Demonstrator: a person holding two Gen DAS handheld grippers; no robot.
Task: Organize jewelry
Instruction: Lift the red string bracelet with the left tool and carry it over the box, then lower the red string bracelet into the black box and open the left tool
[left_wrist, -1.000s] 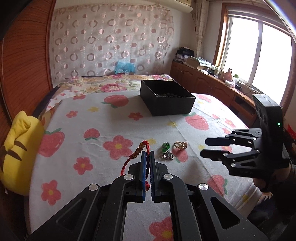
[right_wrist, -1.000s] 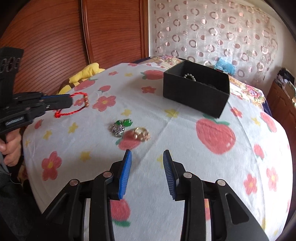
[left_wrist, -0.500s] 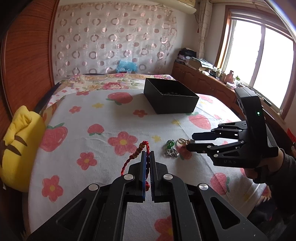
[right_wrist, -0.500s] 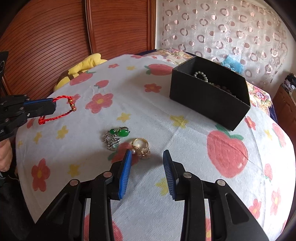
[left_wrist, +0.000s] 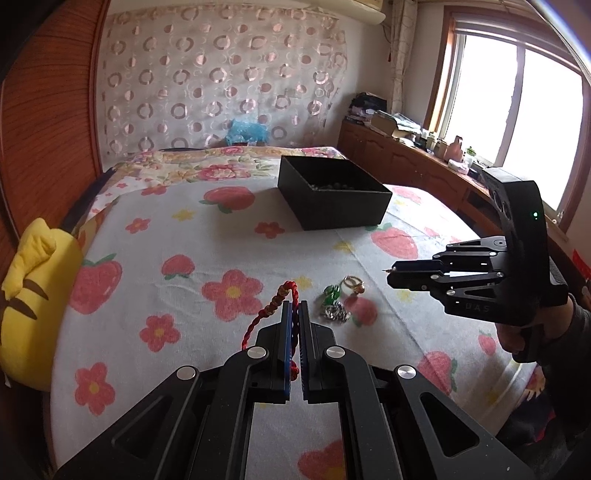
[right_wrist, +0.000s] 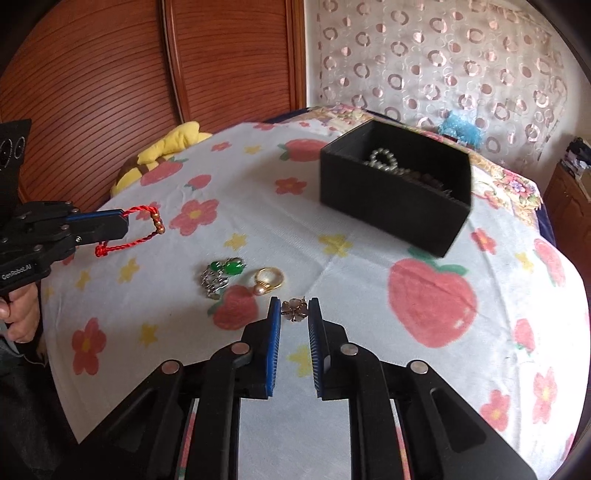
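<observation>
Brooch: small flower shape, brownish petals with metal edging; lies on the bedspread between the right gripper's fingertips, nearer than the black box.
Right gripper: blue ribbed pads spread, flanking the brooch; whether they touch it cannot be told.
Gold ring: shiny band with a pearl-like bead; just left of the brooch, between it and the box.
Green pendant: two glossy green stones on a tangled silver chain; left of the ring.
Red cord bracelet: twisted cord loop with gold beads, knotted ends; well left of the box, held above the bedspread.
Left gripper: pads pressed together, pinching the red cord bracelet.
Black box: matte, rectangular, open-topped; holds a pearl strand and dark beads.
Bedspread: white woven cloth printed with strawberries and flowers; carries the box.
Yellow plush: soft, dark-striped; far left of the box, by the ribbed wood panel.
</observation>
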